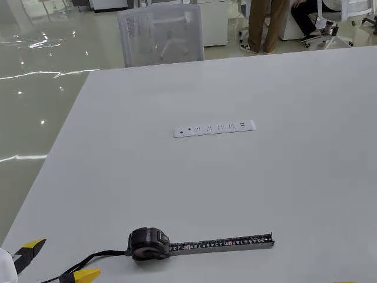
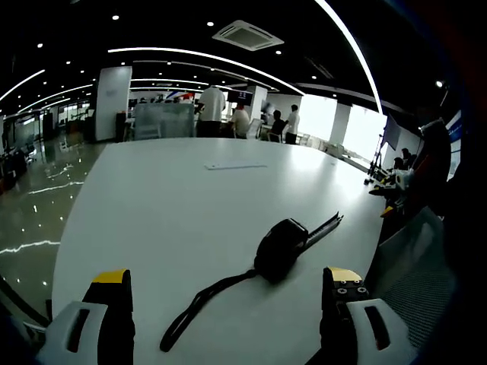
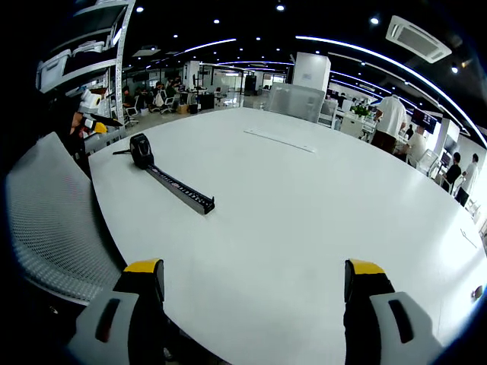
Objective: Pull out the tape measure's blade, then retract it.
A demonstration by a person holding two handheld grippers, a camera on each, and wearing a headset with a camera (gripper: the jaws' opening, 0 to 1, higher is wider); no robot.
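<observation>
Looking down from the head view, the tape measure (image 1: 149, 243) sits on the white table (image 1: 177, 183) close to the near edge. Its dark case is on the left and the blade (image 1: 227, 242) is out to the right, lying flat on the tabletop. The markings on the blade are way too small to read.

A black strap (image 1: 88, 259) trails off the case toward the bottom left corner and runs in between the yellow tips of the left gripper (image 1: 60, 259). Most of that gripper is cut off by the frame edge, and so is the end of the strap. In the left gripper view the jaws are spread wide with nothing in them. The strap loop lies on the table between them, but I can't tell if it touches either one.

The right gripper (image 3: 253, 267) is also wide open and holding nothing. It's well away from the tape, which shows up small on the far left of its view.

Further back on the table there's a white power strip (image 1: 214, 128). A mesh chair (image 1: 160, 32) stands past the far edge. Someone's legs (image 1: 265, 26) are back there too, cut off at the top.
</observation>
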